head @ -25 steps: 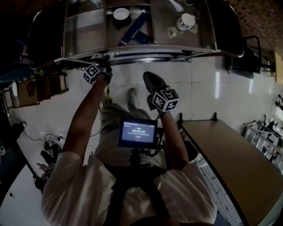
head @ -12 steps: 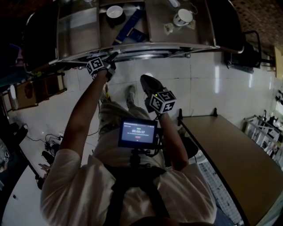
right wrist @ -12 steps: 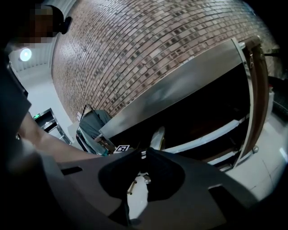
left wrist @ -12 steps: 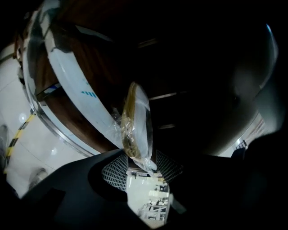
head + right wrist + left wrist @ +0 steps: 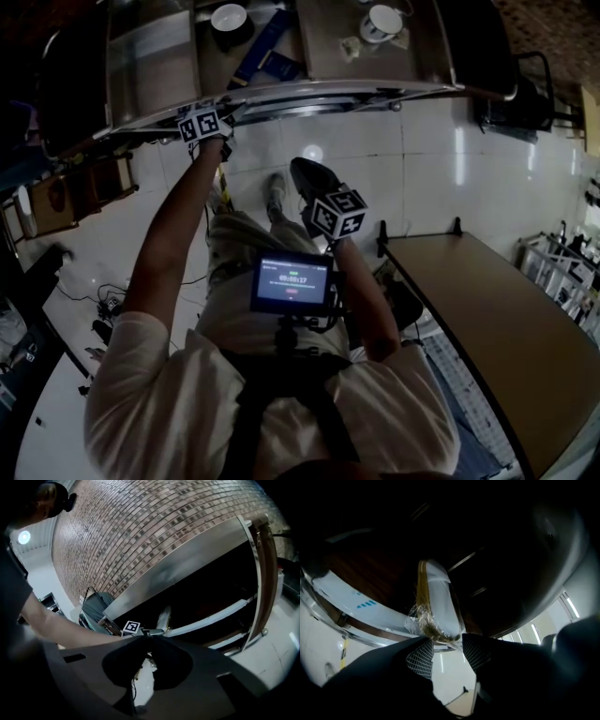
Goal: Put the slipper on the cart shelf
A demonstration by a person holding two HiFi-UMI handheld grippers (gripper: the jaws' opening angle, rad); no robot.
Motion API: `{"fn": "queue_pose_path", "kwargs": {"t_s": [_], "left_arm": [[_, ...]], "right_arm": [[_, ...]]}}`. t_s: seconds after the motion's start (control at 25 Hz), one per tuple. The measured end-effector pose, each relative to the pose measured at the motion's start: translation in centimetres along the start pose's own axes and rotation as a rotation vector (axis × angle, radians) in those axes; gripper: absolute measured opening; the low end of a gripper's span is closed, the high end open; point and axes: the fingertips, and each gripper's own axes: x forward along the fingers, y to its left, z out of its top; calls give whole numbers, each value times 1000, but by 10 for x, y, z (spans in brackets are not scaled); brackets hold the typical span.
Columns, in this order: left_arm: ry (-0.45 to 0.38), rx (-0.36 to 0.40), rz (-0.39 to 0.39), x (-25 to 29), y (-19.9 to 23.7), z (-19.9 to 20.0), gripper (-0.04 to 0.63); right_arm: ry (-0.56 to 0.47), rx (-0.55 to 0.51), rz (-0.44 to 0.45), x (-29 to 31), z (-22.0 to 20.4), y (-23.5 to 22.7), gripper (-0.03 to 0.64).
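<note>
A white bowl sat just beside a long blue box, with a white cup further to the right. A glossy white tiled floor spread below, with cables lying at its left. A brown-topped table stood at the right. A brick wall filled the upper right gripper view.

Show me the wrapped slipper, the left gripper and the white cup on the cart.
wrapped slipper [image 5: 439, 597], left gripper view, its pale upper face.
left gripper [image 5: 446, 644], left gripper view, midway between its open fingertips.
white cup [image 5: 382, 21], head view, its open top.
</note>
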Motion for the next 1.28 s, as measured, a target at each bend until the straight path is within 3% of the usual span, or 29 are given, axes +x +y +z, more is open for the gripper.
{"fn": "queue_pose_path", "kwargs": {"t_s": [0.08,0.16,0.32,0.36,0.44,0.64,0.8,0.88,1.0,1.12,1.28], "left_arm": [[-30,-3,23,-1,5,7,186],[-65,-59,23,-2,9,11,186],[-156,-403,-86,-3,2,14,213],[-152,-458,-110,-3,-1,11,249],[-114,-492,-125,-2,-5,3,288],[-14,-457,-86,-2,-2,-24,307],[42,-326,-59,-24,-10,-49,307],[37,-266,-97,-36,-24,-55,307],[-7,-245,-217,-59,-61,-60,304],[-70,-215,-350,-92,-106,-62,193],[-148,-74,-396,-145,-139,-61,90]], "right_arm": [[5,6,-6,-1,-4,-2,44],[12,13,-14,-1,-7,-2,44],[20,18,-18,-2,-13,-4,44],[21,19,-18,-2,-15,-4,44],[25,20,-14,-1,-17,-2,44],[30,20,-5,1,-19,4,44],[9,8,1,-11,-16,14,44],[-9,-1,3,-16,-10,17,44],[-46,-23,8,-24,1,17,43],[-82,-33,0,-35,12,14,44],[-142,-56,-2,-54,27,19,44]]}}
